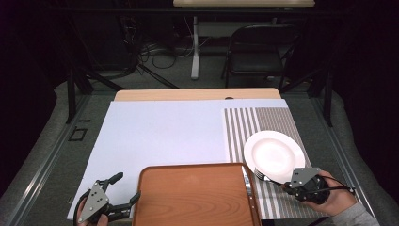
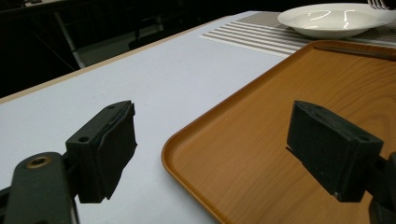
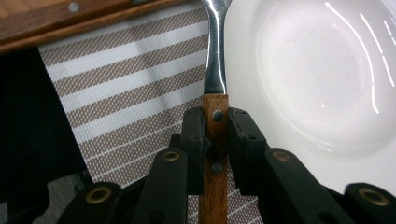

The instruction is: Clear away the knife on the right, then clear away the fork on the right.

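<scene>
No readable text, label or number shows anywhere.

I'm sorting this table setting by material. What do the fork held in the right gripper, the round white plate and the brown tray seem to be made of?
The fork has a shiny silver metal neck, probably steel, and a brown wooden handle with visible rivets. The round white plate looks like glazed ceramic, with glossy light streaks. The brown tray shows wood grain with a smooth sheen; solid wood or printed laminate can't be told.

- The right tongs (image 1: 285, 184) grip a fork (image 1: 266, 178) whose tines rest at the near rim of a white plate (image 1: 274, 154) on a striped placemat (image 1: 270, 123).
- A knife (image 1: 248, 184) lies along the right edge of the wooden tray (image 1: 194, 197).
- The left tongs (image 1: 126, 190) stand open just left of the tray, on the surface (image 1: 155, 132).
</scene>
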### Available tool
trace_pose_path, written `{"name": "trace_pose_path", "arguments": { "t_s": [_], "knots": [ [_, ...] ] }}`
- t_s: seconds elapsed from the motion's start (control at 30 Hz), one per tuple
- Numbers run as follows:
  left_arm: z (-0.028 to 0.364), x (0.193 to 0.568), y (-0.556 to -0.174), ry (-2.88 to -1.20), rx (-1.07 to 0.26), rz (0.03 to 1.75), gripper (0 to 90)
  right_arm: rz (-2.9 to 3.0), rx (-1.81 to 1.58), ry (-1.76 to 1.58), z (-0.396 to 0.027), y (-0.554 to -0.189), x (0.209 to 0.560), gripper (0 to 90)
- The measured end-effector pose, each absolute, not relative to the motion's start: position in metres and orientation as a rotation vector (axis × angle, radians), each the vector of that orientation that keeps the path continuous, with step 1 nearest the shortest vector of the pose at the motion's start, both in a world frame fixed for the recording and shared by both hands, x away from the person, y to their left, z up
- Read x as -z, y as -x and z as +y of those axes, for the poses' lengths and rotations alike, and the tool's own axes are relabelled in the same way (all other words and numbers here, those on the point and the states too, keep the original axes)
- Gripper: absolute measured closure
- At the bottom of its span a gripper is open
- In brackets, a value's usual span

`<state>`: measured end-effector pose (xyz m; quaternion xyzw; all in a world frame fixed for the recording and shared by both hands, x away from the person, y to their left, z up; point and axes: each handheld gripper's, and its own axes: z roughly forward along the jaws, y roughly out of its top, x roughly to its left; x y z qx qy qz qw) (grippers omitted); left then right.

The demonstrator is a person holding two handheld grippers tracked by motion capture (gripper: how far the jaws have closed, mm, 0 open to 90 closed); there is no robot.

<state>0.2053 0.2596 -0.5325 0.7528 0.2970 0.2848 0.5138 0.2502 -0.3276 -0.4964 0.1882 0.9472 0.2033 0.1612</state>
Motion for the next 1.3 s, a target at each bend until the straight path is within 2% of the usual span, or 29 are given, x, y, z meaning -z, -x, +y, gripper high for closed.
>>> {"name": "trace_pose_path", "arguments": {
  "t_s": [0.7,1.3],
  "knots": [
    [0.26,0.532,-0.205,-1.811,-0.687,0.714,15.6,2.536,-0.882,-1.13,-0.334,-0.253,0.477,77.2],
    [0.259,0.532,-0.205,-1.808,-0.686,0.715,15.6,2.386,-0.951,-1.387,-0.322,-0.236,0.461,77.2]
  ]
}}
